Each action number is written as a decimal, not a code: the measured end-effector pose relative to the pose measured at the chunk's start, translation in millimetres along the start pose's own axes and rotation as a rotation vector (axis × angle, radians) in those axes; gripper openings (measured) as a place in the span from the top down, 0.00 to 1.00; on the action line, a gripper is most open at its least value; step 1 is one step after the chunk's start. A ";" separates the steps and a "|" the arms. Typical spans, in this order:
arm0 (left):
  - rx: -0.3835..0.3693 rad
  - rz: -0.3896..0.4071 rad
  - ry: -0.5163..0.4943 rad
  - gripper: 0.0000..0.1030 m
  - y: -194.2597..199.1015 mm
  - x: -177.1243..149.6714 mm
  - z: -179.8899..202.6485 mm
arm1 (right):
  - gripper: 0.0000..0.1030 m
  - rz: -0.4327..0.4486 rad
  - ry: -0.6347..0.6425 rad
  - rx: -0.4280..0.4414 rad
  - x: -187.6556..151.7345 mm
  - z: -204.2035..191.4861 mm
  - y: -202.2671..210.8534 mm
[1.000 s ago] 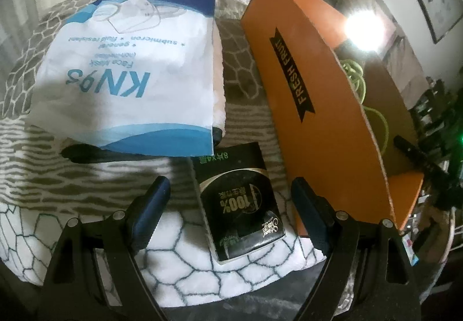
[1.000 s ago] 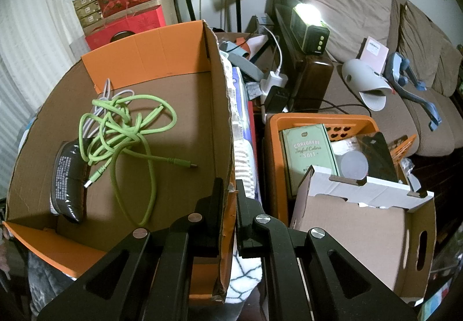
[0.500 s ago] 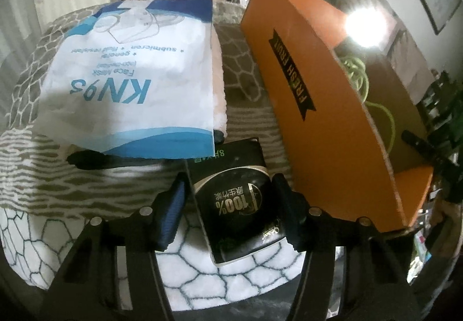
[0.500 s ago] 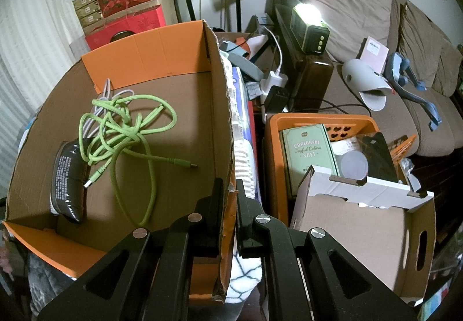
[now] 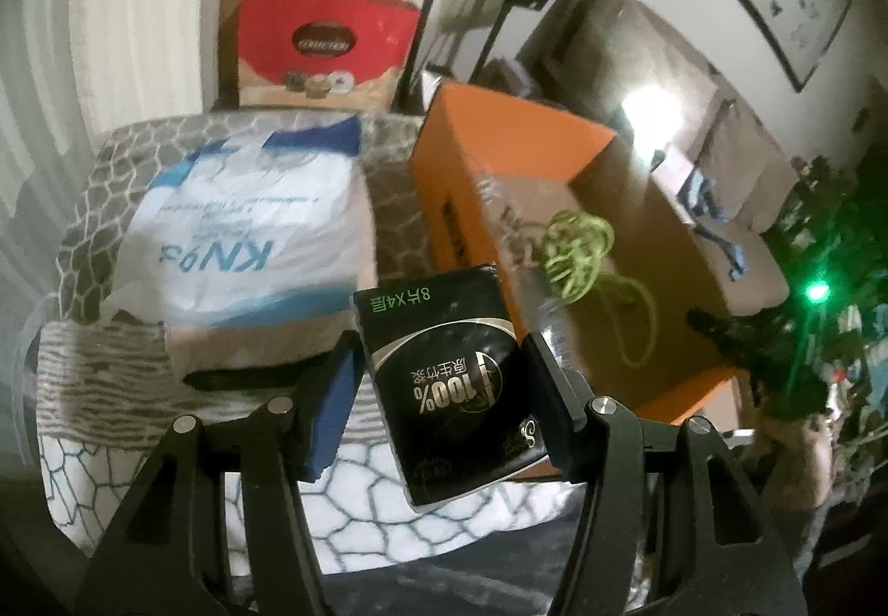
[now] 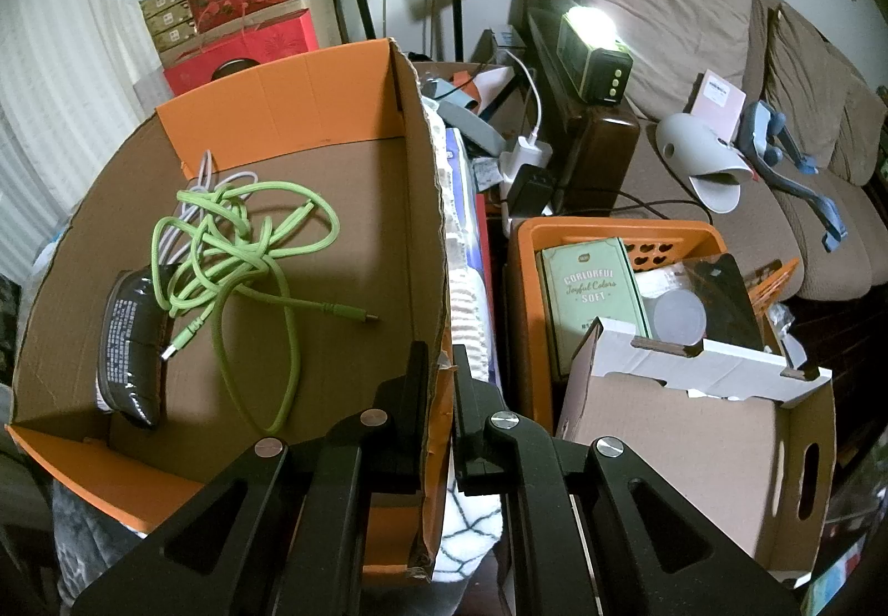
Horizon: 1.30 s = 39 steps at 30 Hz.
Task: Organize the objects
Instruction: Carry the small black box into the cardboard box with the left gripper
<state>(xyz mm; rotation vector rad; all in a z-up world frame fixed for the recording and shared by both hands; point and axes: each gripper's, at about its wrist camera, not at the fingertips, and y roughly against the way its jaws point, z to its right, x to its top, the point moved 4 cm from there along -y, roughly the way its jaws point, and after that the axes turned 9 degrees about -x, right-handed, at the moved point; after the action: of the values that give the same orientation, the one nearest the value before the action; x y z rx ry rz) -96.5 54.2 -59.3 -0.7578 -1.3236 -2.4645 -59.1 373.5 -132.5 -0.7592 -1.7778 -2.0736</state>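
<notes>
My left gripper [image 5: 441, 360] is shut on a black tissue pack [image 5: 452, 383] with "100%" on it, lifted clear of the patterned blanket [image 5: 361, 521]. To its right stands the orange cardboard box [image 5: 488, 183], open at the top, with a green cable [image 5: 577, 255] inside. My right gripper [image 6: 441, 363] is shut on the near right wall of that orange box [image 6: 277, 100]. Inside lie the green cable [image 6: 238, 250] and another black pack [image 6: 130, 333] against the left wall.
A white and blue KN95 mask bag [image 5: 244, 227] lies on the blanket, left of the box. Red gift boxes [image 5: 322, 44] stack behind. An orange basket [image 6: 616, 233] with a green pack and a brown open carton [image 6: 682, 449] stand right of the box, by a sofa [image 6: 721, 77].
The left jaws closed on the black tissue pack, then lifted it off the blanket, so the view now looks higher over the box. The right gripper stayed clamped on the box wall.
</notes>
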 end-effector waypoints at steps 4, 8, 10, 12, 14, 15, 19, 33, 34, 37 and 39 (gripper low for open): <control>-0.032 0.013 -0.024 0.47 3.9 12.4 17.4 | 0.94 0.000 0.000 0.001 0.3 0.4 0.0; -0.047 0.011 -0.064 0.47 -3.5 21.9 44.0 | 0.94 0.000 0.000 0.001 0.3 0.5 0.0; -0.059 -0.002 -0.084 0.47 -13.6 25.7 58.9 | 0.94 0.000 0.000 0.001 0.3 0.3 0.1; -0.065 -0.012 -0.095 0.47 -22.7 22.0 66.6 | 0.94 0.000 0.000 0.000 0.4 0.5 0.0; -0.070 -0.023 -0.106 0.47 -33.1 21.5 77.6 | 0.94 0.000 0.000 0.001 0.4 0.5 0.0; -0.071 -0.031 -0.111 0.47 -38.8 21.7 81.7 | 0.94 -0.001 0.000 0.001 0.2 0.3 -0.1; -0.067 -0.067 -0.127 0.47 -63.8 20.3 95.3 | 0.94 0.000 0.000 0.001 0.4 0.4 0.0; -0.044 -0.163 -0.163 0.46 -116.5 1.2 121.2 | 0.94 0.000 -0.001 0.001 0.5 -0.1 -0.5; -0.041 -0.168 -0.162 0.46 -118.6 0.5 122.9 | 0.94 0.000 0.000 0.001 0.5 0.0 -0.6; -0.036 -0.183 -0.151 0.45 -124.2 -0.4 124.6 | 0.94 -0.001 -0.001 0.001 0.5 0.1 -0.6; -0.038 -0.180 -0.146 0.37 -123.5 0.2 123.9 | 0.94 -0.001 -0.001 0.001 0.5 0.2 -0.6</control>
<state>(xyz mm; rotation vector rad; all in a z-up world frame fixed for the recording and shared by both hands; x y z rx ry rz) -110.4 225.9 -89.6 -0.8790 -1.4579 -2.6239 -59.8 373.8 -132.7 -0.7596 -1.7804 -2.0726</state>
